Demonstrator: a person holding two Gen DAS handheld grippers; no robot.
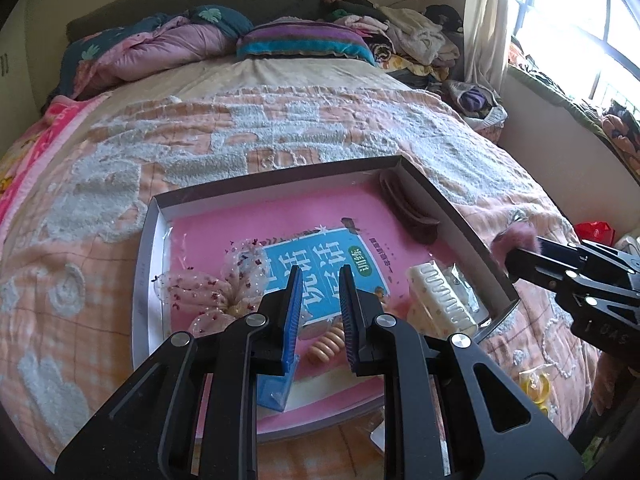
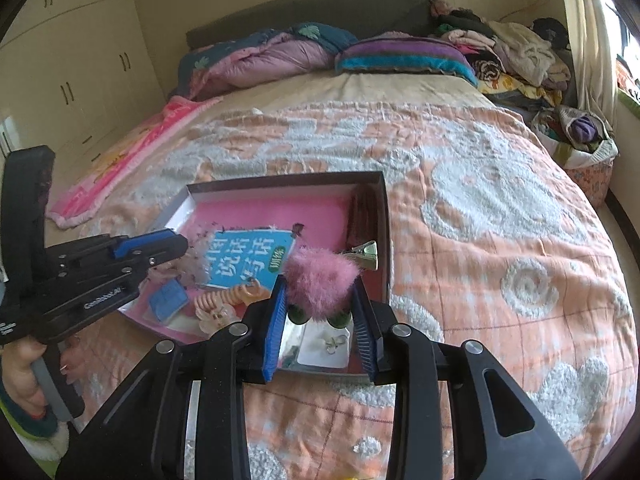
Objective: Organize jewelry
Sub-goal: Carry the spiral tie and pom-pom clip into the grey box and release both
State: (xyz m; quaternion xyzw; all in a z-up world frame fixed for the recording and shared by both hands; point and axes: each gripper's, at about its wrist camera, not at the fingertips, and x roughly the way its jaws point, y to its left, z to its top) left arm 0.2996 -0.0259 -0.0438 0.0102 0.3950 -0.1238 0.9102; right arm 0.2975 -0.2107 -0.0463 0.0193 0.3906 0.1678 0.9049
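A shallow grey box point(image 1: 144, 256) point(image 2: 386, 216) lies on the bed, lined with a pink and blue book. In it lie a lace bow point(image 1: 200, 292), a brown claw clip point(image 1: 404, 208), a white claw clip point(image 1: 440, 300), an orange spiral hair tie point(image 1: 326, 346) point(image 2: 224, 298) and a blue packet point(image 1: 276, 388) point(image 2: 168, 300). My left gripper point(image 1: 320, 312) is open and empty above the box's near half. My right gripper point(image 2: 320, 316) is shut on a fluffy pink hair clip point(image 2: 320, 280) point(image 1: 516, 242) with a metal clip end point(image 2: 366, 256), over the box's right corner.
The bed has an orange and white quilt point(image 2: 480, 220). Pillows and folded bedding point(image 1: 224, 36) lie at the headboard, and a clothes pile point(image 2: 508, 52) sits at the back right. Small yellow items point(image 1: 536, 388) lie on the quilt right of the box. Wardrobes point(image 2: 80, 60) stand at left.
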